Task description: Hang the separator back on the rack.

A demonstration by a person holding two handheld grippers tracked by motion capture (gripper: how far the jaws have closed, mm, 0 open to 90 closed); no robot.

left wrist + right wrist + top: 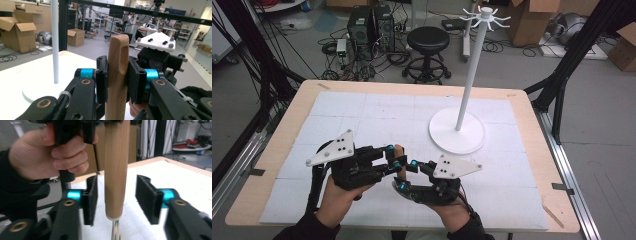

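Wooden handle stands upright, slotted end up.

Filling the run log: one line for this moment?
left claw: shut on wooden handle | right claw: open around handle | white stand: upright

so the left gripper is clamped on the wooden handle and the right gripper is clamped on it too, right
Not quite. The left gripper is clamped on the wooden handle, but the right gripper is open: the right gripper view shows gaps between its pads and the handle.
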